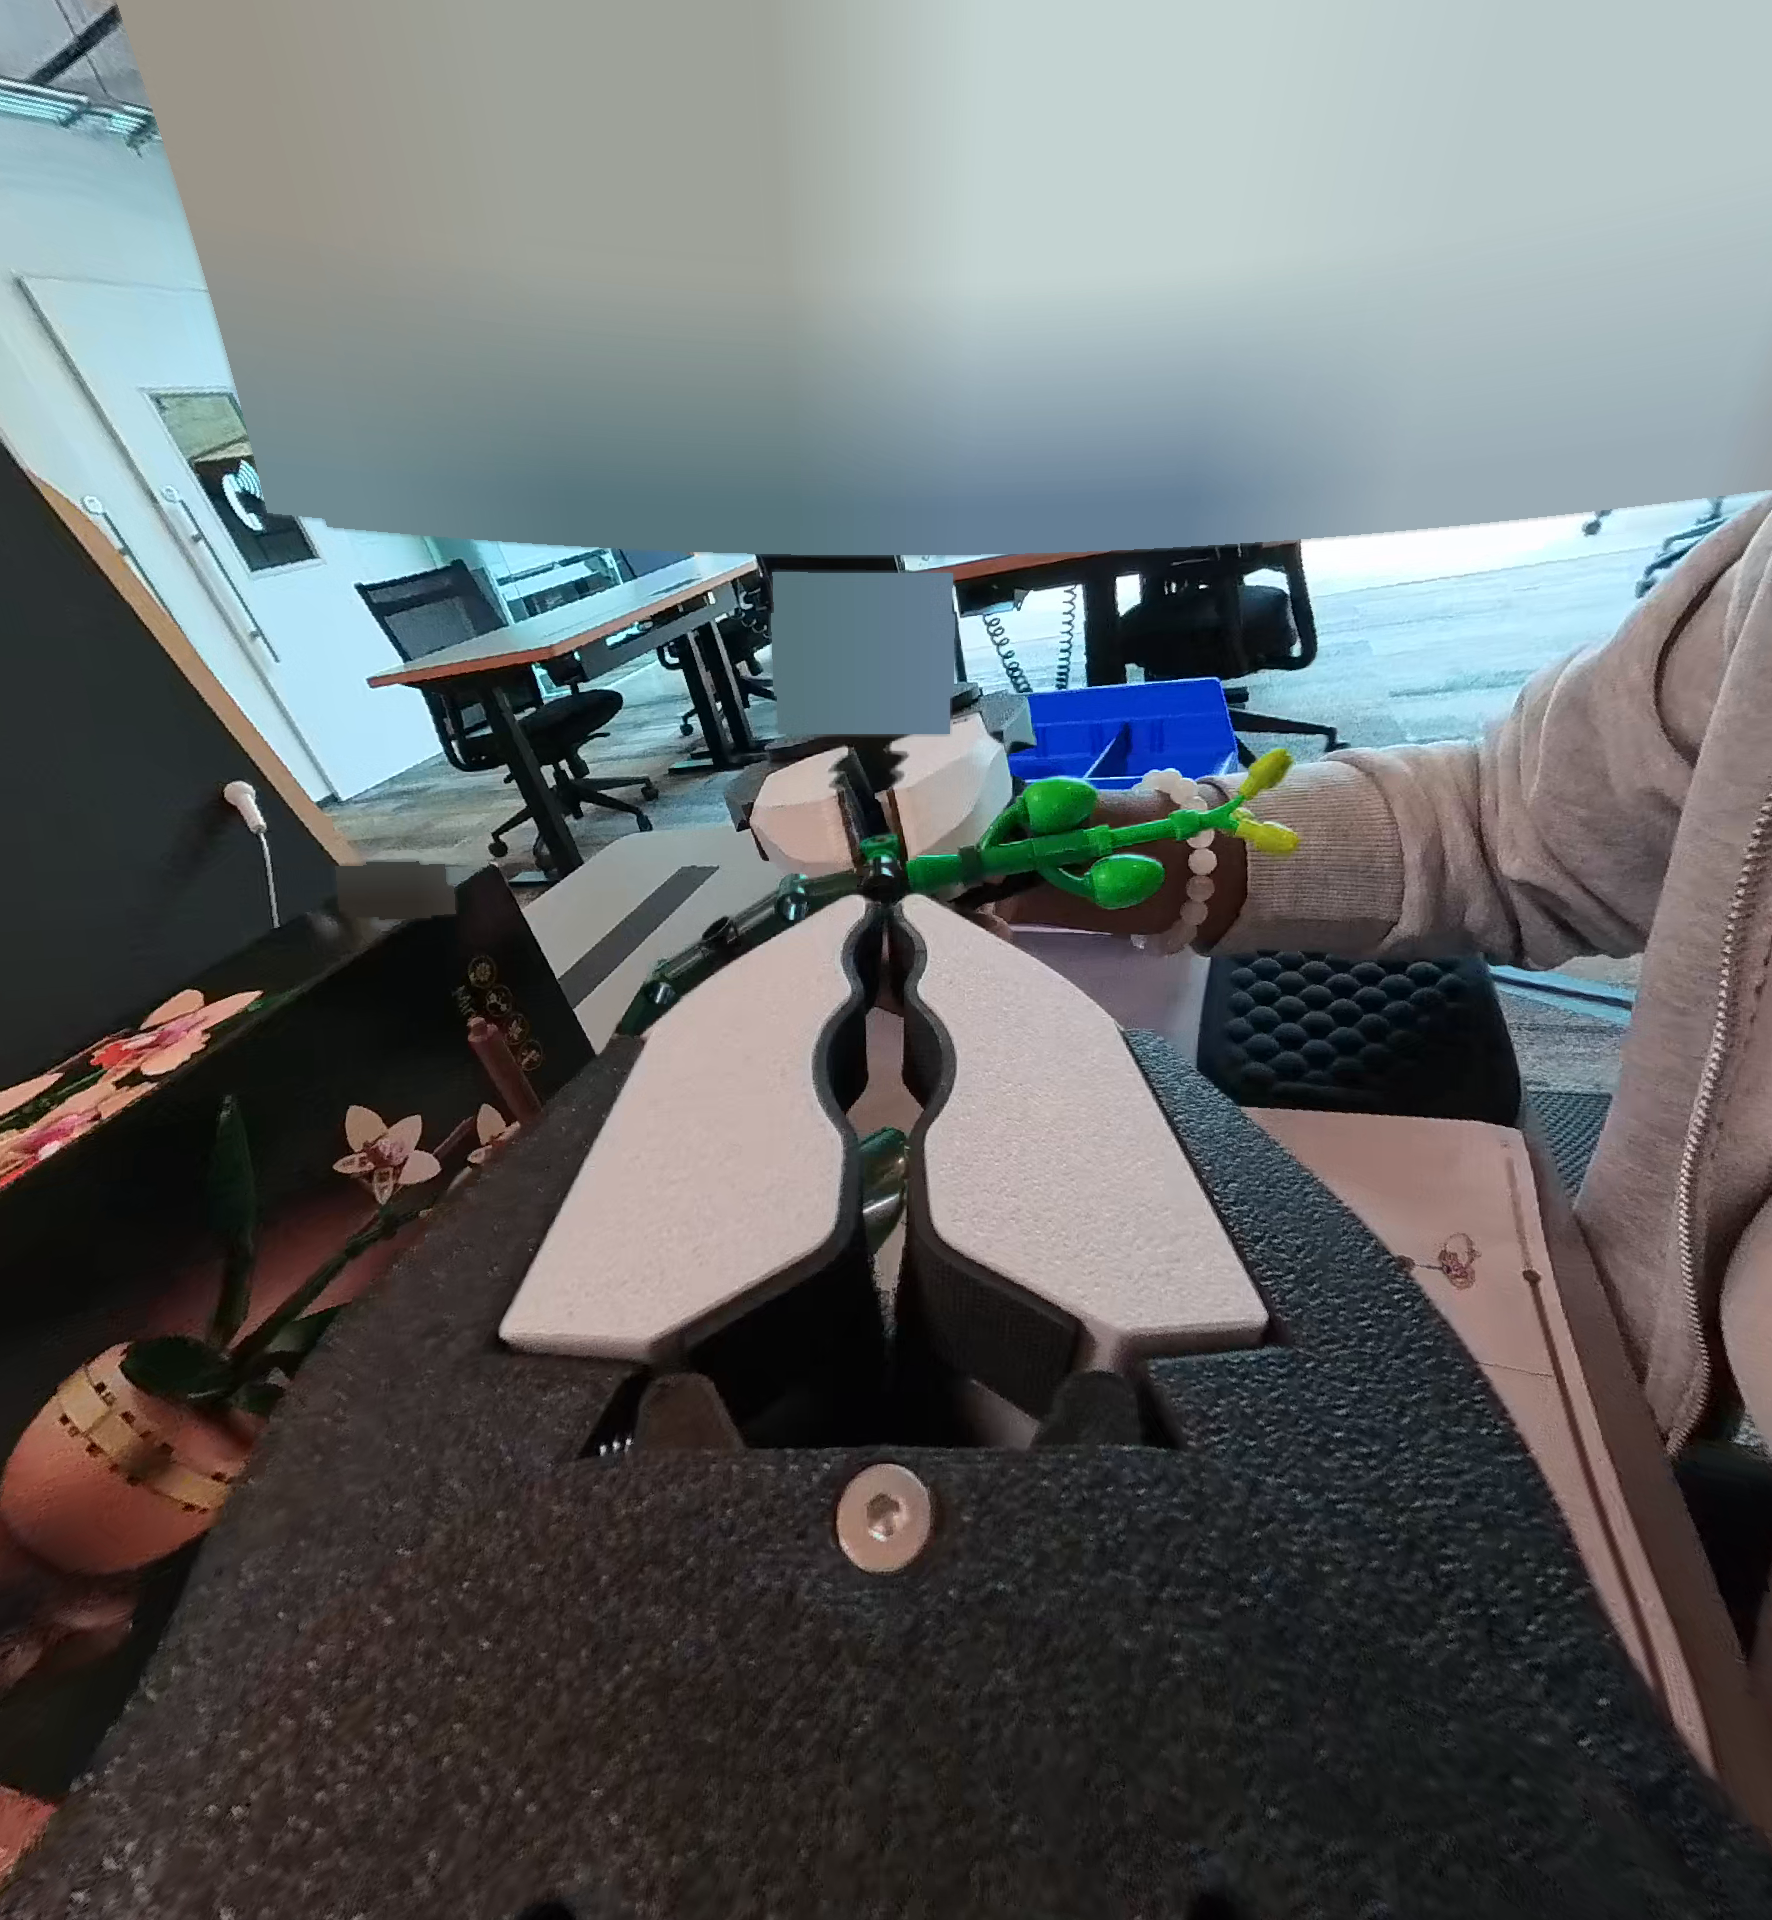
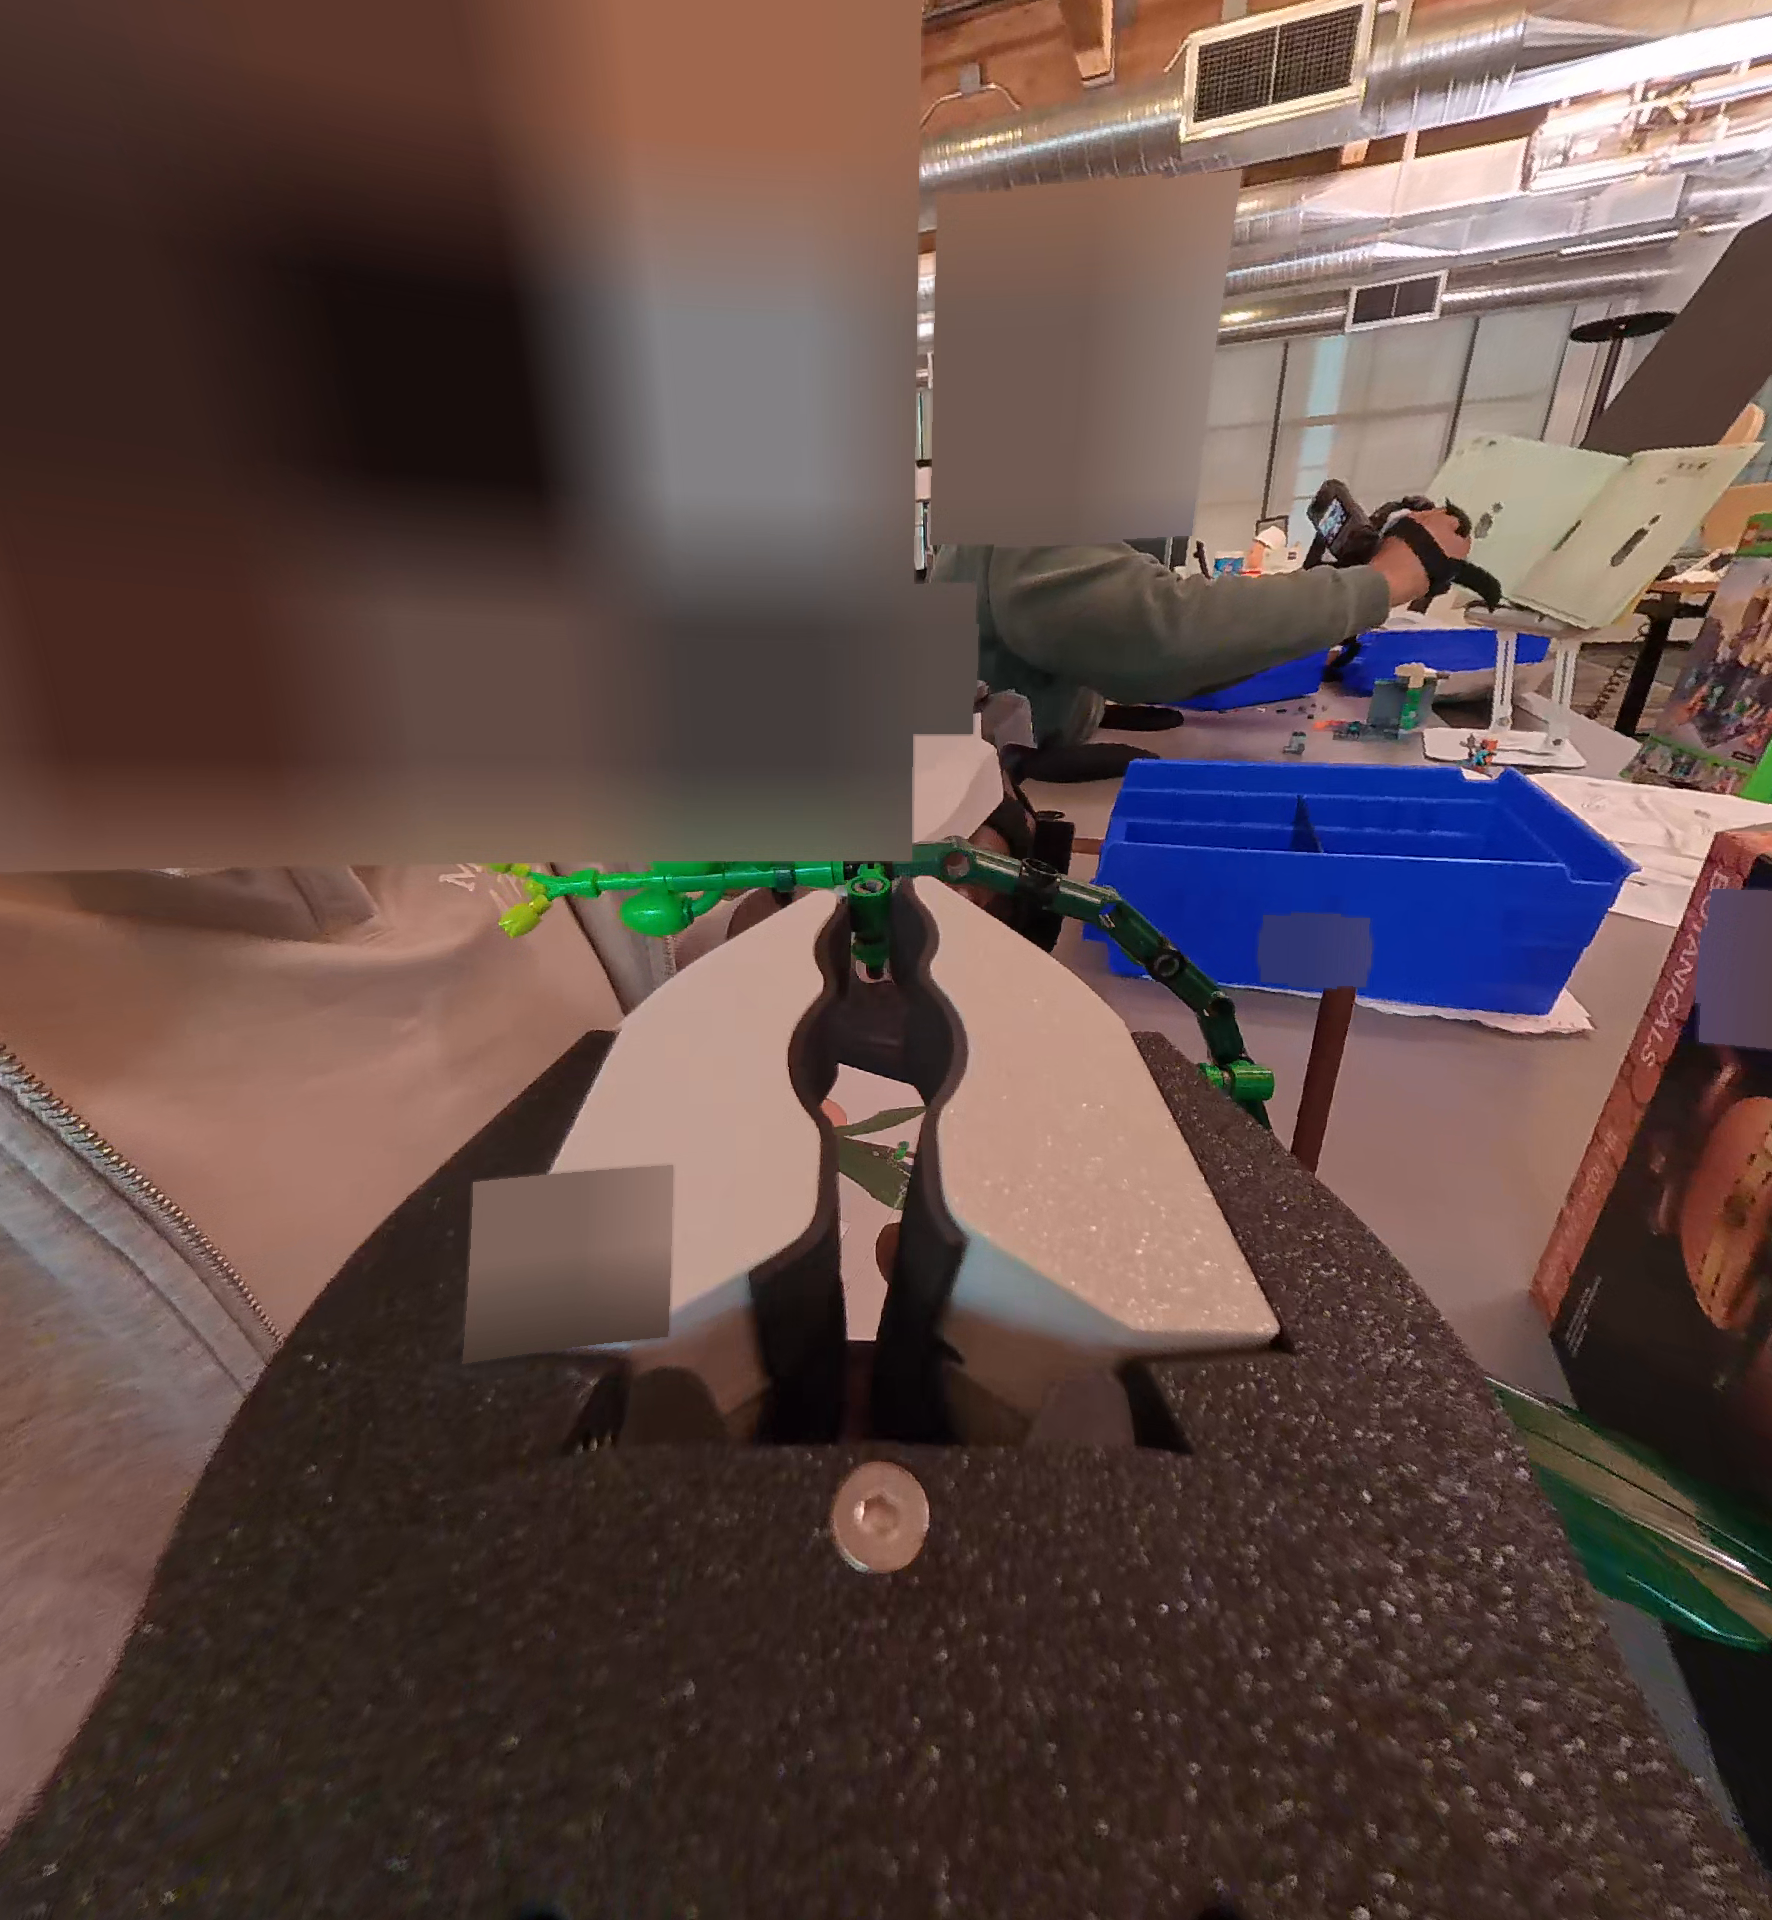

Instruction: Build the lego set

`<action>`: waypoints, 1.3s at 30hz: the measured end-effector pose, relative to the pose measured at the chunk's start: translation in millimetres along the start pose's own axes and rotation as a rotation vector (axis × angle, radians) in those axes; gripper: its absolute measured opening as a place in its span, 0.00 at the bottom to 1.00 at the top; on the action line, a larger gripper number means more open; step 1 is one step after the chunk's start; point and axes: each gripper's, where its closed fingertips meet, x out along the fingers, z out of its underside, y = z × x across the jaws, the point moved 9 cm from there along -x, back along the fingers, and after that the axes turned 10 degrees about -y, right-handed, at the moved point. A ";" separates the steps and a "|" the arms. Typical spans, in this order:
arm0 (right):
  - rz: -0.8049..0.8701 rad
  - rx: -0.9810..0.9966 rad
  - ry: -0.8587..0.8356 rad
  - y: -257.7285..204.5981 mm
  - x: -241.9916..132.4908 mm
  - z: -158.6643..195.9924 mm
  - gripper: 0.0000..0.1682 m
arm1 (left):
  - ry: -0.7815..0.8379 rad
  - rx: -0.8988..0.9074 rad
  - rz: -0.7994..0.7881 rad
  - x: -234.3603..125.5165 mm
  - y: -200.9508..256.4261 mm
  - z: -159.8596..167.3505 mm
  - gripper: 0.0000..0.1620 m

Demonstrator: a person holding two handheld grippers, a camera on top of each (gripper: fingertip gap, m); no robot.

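Both grippers meet tip to tip in the air on one Lego plant stem. My left gripper [image 1: 877,920] is shut on the joint where the dark green segmented stem [image 1: 736,925] meets the bright green budded branch [image 1: 1069,842]. The right gripper's white fingers [image 1: 923,800] face it from behind that joint. In the right wrist view my right gripper [image 2: 869,925] is shut on a short green connector [image 2: 869,909] at the same joint. There the budded branch [image 2: 653,894] runs left and the dark stem [image 2: 1121,930] curves down to the right.
A blue parts bin [image 2: 1360,883] stands on the grey table behind the stem and also shows in the left wrist view [image 1: 1121,727]. The orchid set box [image 1: 186,1143] [image 2: 1744,1143] stands close by. An instruction booklet [image 1: 1464,1247] lies under a grey-sleeved arm [image 1: 1484,831]. Another person [image 2: 1173,623] works at a far table. The grippers are tip to tip, or close to it.
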 end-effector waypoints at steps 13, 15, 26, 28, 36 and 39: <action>0.029 -0.045 -0.101 -2.1 0.4 -9.7 0.04 | -0.097 0.093 0.009 -3.0 -1.8 -7.8 0.00; 0.035 -0.058 -0.124 -3.0 0.7 -12.1 0.04 | -0.124 0.121 0.011 -4.2 -1.5 -10.0 0.00; 0.048 -0.065 -0.129 -3.4 -1.0 -14.1 0.04 | -0.112 0.132 0.025 -5.0 -5.3 -11.5 0.00; 0.048 -0.066 -0.130 -3.2 -1.0 -14.3 0.04 | -0.110 0.135 0.033 -4.6 -4.7 -12.0 0.00; 0.047 -0.069 -0.131 -3.7 0.1 -14.1 0.04 | -0.111 0.150 0.035 -3.5 -4.8 -14.0 0.01; 0.050 -0.070 -0.134 -4.3 0.6 -14.6 0.04 | -0.109 0.155 0.032 -3.5 -5.2 -14.4 0.00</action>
